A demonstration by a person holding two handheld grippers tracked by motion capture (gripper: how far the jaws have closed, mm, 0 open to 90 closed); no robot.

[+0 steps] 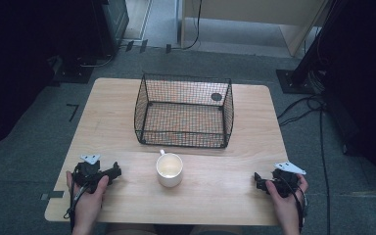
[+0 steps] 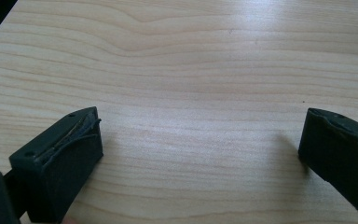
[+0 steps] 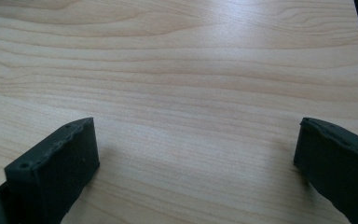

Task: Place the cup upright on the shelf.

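Both my grippers, left gripper (image 1: 111, 172) and right gripper (image 1: 257, 180), rest wide apart on the table (image 1: 235, 161), holding nothing; between them a white mug (image 1: 169, 169) before a wire basket (image 1: 184, 110).

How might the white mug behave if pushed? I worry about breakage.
The mug looks ceramic, so probably stiff and breakable if knocked off the table. It stands upright and squat, so it would likely slide rather than tip. It looks empty, so probably fairly light.
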